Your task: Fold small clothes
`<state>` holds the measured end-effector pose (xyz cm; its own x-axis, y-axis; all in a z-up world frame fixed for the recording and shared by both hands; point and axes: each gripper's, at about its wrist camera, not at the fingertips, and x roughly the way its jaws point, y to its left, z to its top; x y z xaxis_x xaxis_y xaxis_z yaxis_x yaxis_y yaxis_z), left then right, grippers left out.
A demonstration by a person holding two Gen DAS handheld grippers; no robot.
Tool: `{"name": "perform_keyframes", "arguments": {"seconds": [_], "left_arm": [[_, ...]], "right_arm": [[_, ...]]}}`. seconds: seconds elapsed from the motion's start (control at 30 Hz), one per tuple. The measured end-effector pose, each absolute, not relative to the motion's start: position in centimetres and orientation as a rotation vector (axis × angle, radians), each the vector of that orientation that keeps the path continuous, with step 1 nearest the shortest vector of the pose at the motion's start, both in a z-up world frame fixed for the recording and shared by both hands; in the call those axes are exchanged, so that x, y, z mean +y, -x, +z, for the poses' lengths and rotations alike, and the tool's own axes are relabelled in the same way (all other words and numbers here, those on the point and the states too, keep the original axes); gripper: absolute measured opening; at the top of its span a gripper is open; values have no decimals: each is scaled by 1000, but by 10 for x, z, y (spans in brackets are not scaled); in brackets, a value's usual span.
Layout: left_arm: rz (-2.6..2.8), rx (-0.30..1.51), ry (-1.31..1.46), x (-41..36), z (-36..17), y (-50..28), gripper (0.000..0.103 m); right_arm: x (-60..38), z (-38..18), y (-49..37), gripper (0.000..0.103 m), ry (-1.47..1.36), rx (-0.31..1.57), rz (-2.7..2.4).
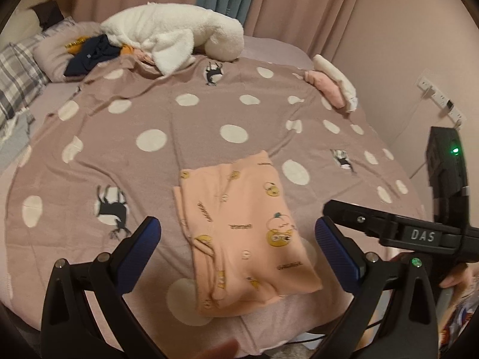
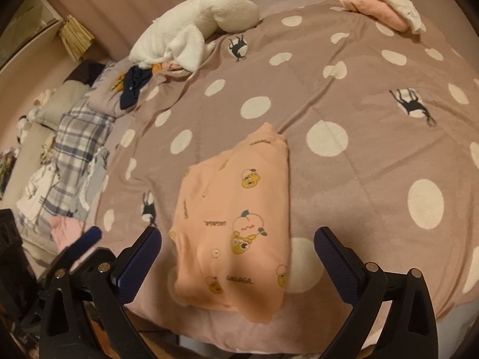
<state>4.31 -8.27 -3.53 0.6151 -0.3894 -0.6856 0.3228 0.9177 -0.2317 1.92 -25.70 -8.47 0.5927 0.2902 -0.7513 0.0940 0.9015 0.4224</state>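
A small peach garment [image 1: 242, 233] with cartoon prints lies folded into a rectangle on the mauve polka-dot bed cover [image 1: 185, 137], near the bed's front edge. It also shows in the right wrist view [image 2: 236, 224]. My left gripper [image 1: 236, 239] is open and empty, hovering above the garment's near end. My right gripper [image 2: 236, 251] is open and empty, also above the garment. The right gripper's black body [image 1: 419, 233] shows at the right of the left wrist view.
A white plush blanket [image 1: 176, 33] and a pile of dark and orange clothes [image 1: 89, 52] lie at the bed's far side. Folded pink and white pieces [image 1: 332, 85] sit at the far right edge. Plaid pillows [image 2: 77, 137] lie at the left. A power strip [image 1: 440, 98] hangs on the wall.
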Motion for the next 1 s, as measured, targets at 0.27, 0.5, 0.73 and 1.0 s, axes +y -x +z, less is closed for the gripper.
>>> {"name": "perform_keyframes", "arguments": {"seconds": [0.27,0.5,0.73,1.0], "left_arm": [[-417,812,123,-74,-37,-39,103],[-388,801,74,-75,-38,-33,103],[-373,808,68,-69,-40,-30,103],[-351,806,57,-67,-40,-26,103]], "right_arm": [[-255,-82,-16,101,-432,928,109],[-250,-83,-15,101,-422,937,107],[-241,-83,-13,101,-386,948,98],[-233,-83,-7,101,-371,950,94]]}}
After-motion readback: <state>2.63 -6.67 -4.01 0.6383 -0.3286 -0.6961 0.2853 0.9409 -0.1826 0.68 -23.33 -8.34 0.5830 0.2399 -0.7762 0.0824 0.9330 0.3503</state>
